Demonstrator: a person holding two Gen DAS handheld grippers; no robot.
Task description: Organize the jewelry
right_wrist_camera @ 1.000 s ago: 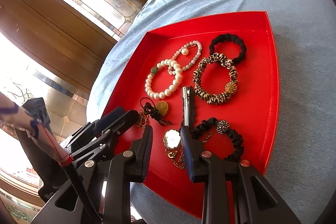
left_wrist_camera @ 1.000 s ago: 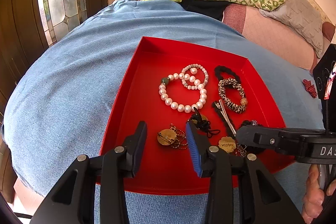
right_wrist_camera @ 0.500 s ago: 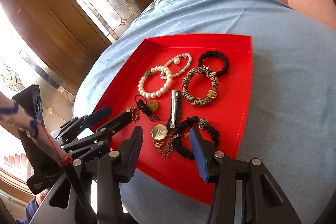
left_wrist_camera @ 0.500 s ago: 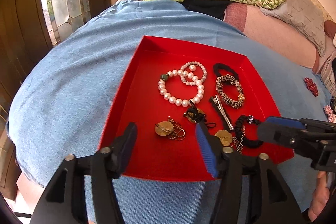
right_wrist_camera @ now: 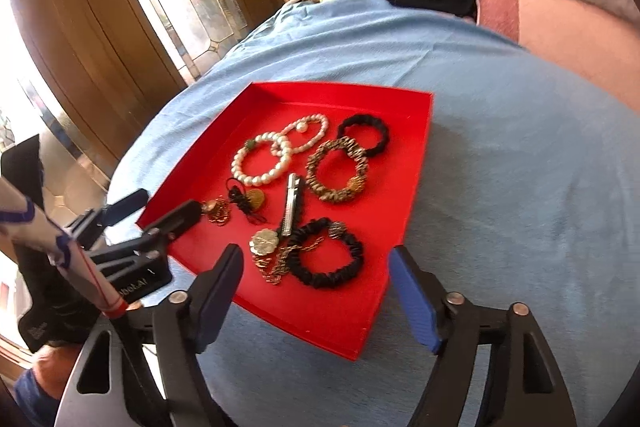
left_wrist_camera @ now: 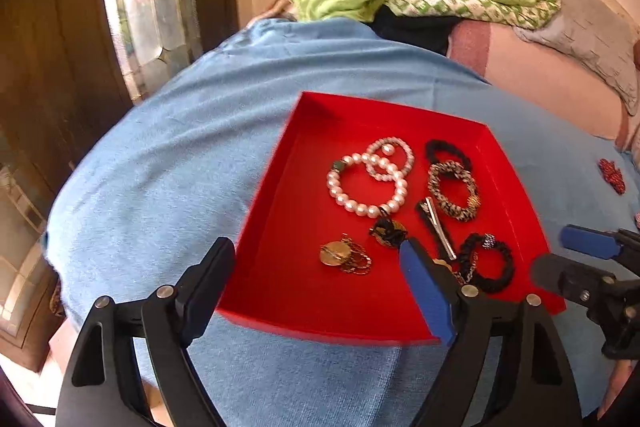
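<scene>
Holding both grippers spread wide and empty, I see my left gripper over the shallow red cardboard tray's near rim, my right gripper likewise. Just ahead lies the black ruffled scrunchie tangled with a gold chain pendant; pinching either could drag both. Beyond, the white pearl bracelet. Open blue cloth lies rightward.
</scene>
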